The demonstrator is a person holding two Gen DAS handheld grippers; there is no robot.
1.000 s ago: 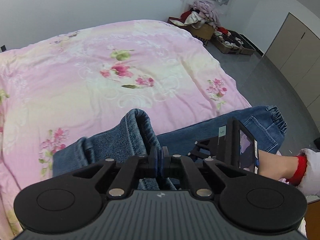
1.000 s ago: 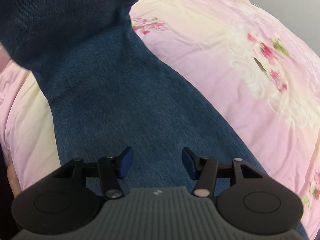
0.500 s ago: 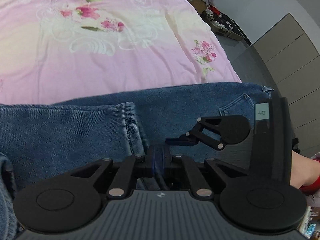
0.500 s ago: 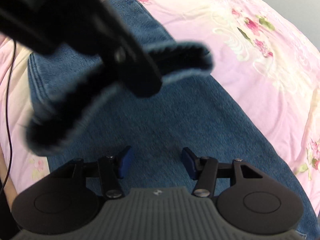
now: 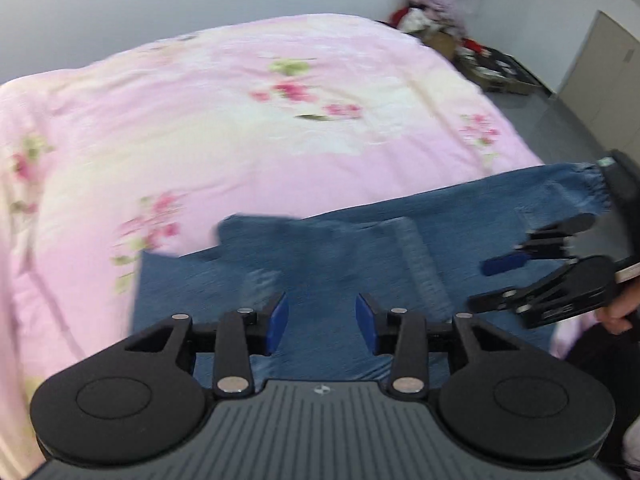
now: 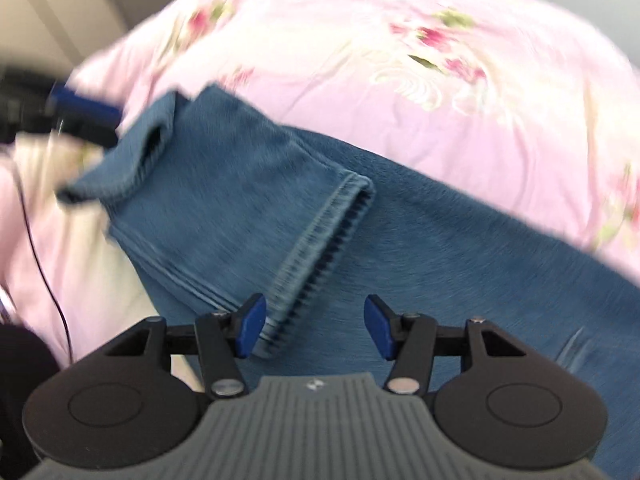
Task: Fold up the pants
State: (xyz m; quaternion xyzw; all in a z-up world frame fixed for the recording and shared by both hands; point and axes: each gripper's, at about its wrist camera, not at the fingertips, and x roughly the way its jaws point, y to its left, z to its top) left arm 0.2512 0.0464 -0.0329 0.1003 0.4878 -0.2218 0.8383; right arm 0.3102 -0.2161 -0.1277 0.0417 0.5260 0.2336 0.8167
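Both the left tool (image 5: 322, 322) and right tool (image 6: 313, 326) hang wide open, empty, over the blue denim pants (image 6: 420, 248) on the pink floral bedspread (image 6: 400, 80). The loose folded-over leg cuff (image 6: 320, 256) looks crooked, so it could slide off-square.

Both grippers wide open, nothing gripped!

The left gripper (image 5: 321, 322), black-framed with blue pads, has its jaws spread wide and nothing between them in its own wrist view. Out at the right edge of that same view sits the right gripper (image 5: 510, 266), seen from the side, one blue pad poking out, and bare fingers (image 5: 618, 314) of the person's hand just behind its black body. The right wrist view shows the right gripper (image 6: 316, 322) with its jaws parted just as wide, nothing between them. At that view's far left edge there is a blurred glimpse of the left gripper's blue pad (image 6: 86, 106).
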